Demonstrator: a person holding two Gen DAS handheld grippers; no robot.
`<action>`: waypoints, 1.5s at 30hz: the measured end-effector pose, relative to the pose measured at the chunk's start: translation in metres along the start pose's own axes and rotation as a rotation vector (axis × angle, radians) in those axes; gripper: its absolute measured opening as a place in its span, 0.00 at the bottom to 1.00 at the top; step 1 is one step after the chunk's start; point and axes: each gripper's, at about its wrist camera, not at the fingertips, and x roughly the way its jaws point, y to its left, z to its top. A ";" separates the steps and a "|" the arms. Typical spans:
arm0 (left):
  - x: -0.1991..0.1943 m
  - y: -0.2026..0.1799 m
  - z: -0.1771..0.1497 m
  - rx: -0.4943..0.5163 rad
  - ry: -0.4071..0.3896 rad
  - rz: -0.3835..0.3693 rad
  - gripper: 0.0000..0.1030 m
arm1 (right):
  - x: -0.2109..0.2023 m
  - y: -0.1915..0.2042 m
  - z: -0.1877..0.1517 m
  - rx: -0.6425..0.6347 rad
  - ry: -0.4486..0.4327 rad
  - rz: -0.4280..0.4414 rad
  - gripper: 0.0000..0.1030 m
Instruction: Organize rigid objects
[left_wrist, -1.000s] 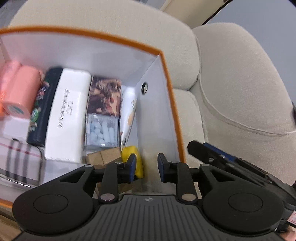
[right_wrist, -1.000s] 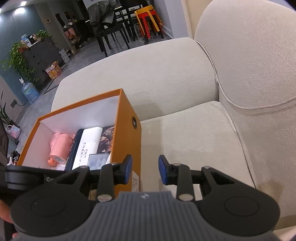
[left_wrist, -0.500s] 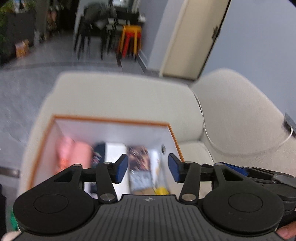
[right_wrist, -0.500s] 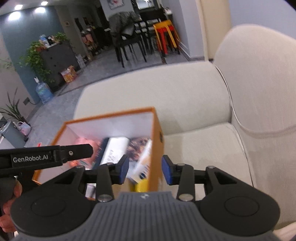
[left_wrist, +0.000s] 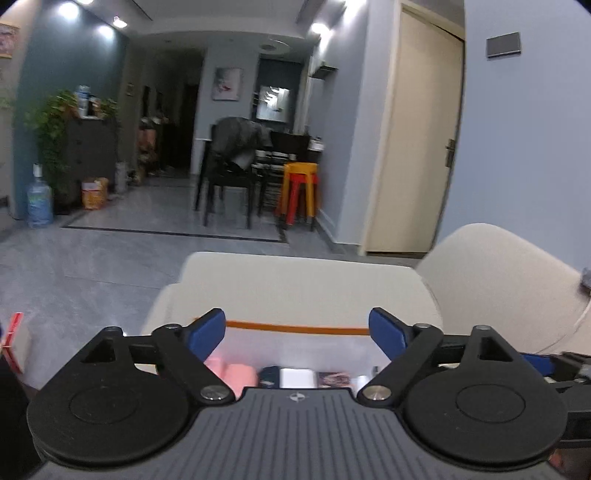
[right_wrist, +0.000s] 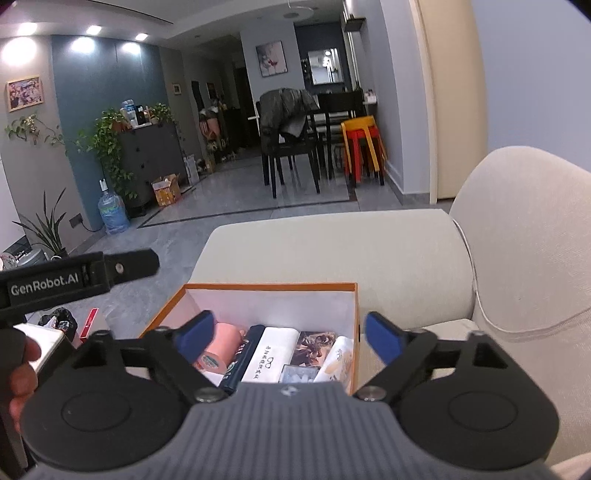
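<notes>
Two hand-held grippers are raised above an orange box that sits on the seat of a beige sofa.

Left gripper: its jaws are opening and stand wide apart, with nothing between the blue fingertips. Seen from this wrist, only the far orange rim and a strip of the box's white interior show below the fingers, with the tops of the stored items.

Right gripper: its jaws are likewise opening, spread wide and empty. The box lies directly below and ahead of it, open at the top.

Contents of the box, from left to right in the right wrist view: a pink roll lying on its side, a dark navy case, a white case with printed characters, a card with dark artwork, and a white packet with orange print leaning against the right wall. A small clear box of pale pieces lies in front of the card. The items lie side by side, touching.

At the left edge of the right wrist view, a hand grips the left tool's black body. Behind the sofa are grey floor, dark chairs and stacked stools.
</notes>
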 end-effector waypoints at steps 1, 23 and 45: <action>0.000 0.001 -0.004 -0.007 -0.004 0.018 0.99 | -0.001 0.001 -0.004 -0.003 -0.009 -0.006 0.91; 0.007 0.010 -0.079 0.024 0.049 0.198 1.00 | 0.029 0.004 -0.074 0.012 0.098 -0.098 0.97; 0.007 0.010 -0.093 0.065 0.100 0.216 1.00 | 0.030 0.005 -0.085 0.020 0.132 -0.103 0.97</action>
